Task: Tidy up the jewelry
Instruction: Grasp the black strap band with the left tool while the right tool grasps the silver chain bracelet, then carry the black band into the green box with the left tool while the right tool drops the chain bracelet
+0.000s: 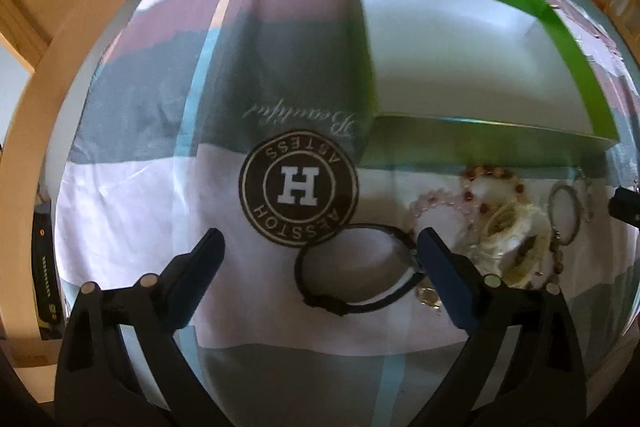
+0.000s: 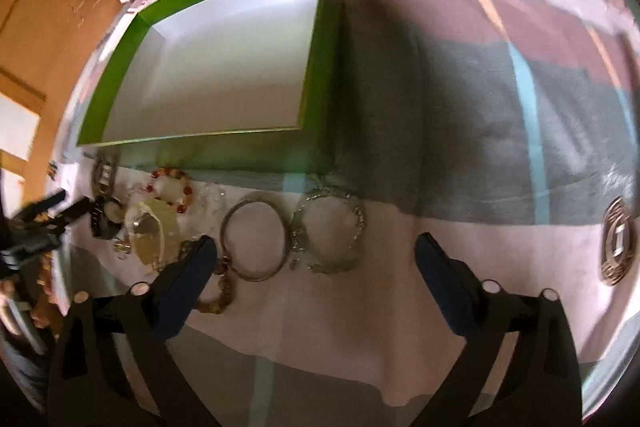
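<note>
Both tongs apart over bed, left tongs (image 1: 320, 247) above black bracelet (image 1: 356, 271), right tongs (image 2: 316, 251) above bangles (image 2: 256, 241), green box (image 2: 224, 67) far side empty, jewelry pile (image 1: 508, 227) blurred.

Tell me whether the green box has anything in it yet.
Empty. The green box stands open-topped on the bedspread, its white floor bare in both views; the bracelets lie outside, in front of it.

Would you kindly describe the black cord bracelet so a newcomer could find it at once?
Start at the open green cardboard box with a white inside on the patchwork bedspread. In front of its near wall lies a heap of jewellery; the thin black cord bracelet lies at its left edge, beside the round dark H badge. It alone is plain black, beadless.
</note>
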